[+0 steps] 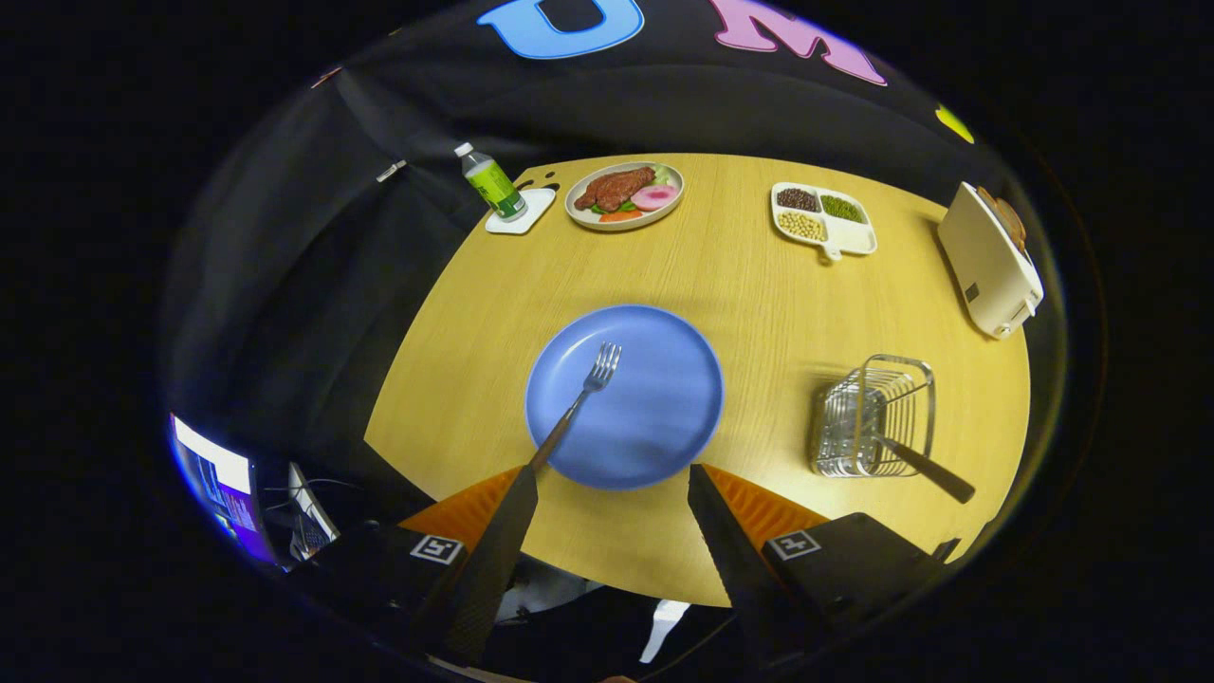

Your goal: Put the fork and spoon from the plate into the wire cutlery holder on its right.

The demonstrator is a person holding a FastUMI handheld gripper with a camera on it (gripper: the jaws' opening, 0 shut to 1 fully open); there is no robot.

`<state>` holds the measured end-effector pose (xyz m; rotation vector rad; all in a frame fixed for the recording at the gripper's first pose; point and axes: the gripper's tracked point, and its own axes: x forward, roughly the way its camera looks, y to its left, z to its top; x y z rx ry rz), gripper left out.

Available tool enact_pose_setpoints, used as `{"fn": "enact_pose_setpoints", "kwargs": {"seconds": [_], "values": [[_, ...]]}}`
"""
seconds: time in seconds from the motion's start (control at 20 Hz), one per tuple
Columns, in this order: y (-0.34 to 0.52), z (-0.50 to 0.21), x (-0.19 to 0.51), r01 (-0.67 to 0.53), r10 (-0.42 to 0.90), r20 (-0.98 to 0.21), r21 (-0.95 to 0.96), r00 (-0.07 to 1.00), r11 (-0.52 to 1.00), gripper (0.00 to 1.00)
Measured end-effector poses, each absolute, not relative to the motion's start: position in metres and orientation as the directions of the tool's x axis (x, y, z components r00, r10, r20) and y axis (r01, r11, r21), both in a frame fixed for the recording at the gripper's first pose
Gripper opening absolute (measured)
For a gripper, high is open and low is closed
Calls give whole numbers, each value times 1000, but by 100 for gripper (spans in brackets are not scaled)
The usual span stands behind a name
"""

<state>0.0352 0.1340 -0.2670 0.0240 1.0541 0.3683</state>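
One fork (580, 398) — plate (654, 417); hand-held gripper (612, 479) open.

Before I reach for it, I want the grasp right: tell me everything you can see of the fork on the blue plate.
The fork looks like shiny metal at the tines and neck, with a darker, brownish handle. It lies flat and slanted on the blue plate, tines toward the plate's middle, handle running back over the near rim to the tip of the gripper's left finger. The fingers stand wide apart and grip nothing.
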Motion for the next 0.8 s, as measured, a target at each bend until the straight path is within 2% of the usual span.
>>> {"fn": "enact_pose_setpoints", "kwargs": {"seconds": [0.2, 0.8], "values": [[156, -307, 45, -195, 286, -888, 228, 360, 954, 100], [186, -372, 63, -50, 203, -942, 197, 267, 979, 98]]}}
